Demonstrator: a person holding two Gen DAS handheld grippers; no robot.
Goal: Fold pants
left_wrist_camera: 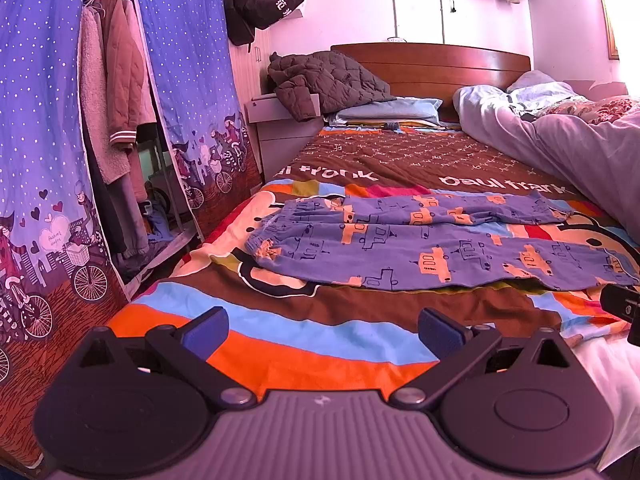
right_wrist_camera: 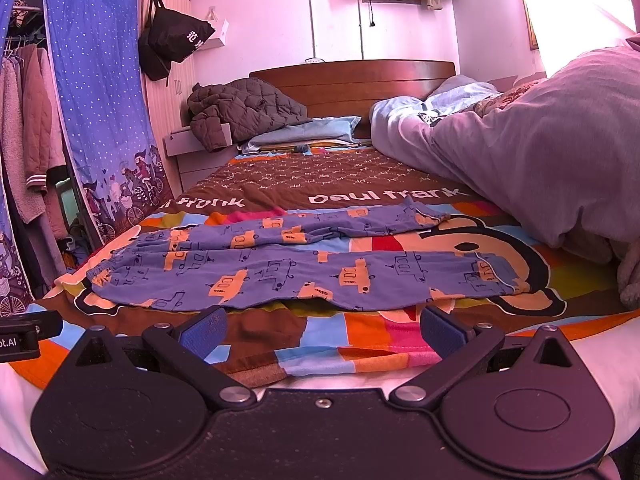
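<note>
Bedroom: a bed (left_wrist_camera: 360, 344) covered by a multicoloured cartoon-print sheet, with a wooden headboard (left_wrist_camera: 432, 64) at the far end. A rumpled grey duvet (right_wrist_camera: 540, 168) lies along the right side; a dark quilted jacket (left_wrist_camera: 328, 80) rests near the pillow. The blue pants (right_wrist_camera: 280, 276), printed with orange vehicles, lie flat across the sheet, waistband to the left, both legs extending right. The left tool (left_wrist_camera: 322, 330) and right tool (right_wrist_camera: 322, 328) hover near the bed's front edge, each with fingers spread wide, holding nothing, clear of the pants.
</note>
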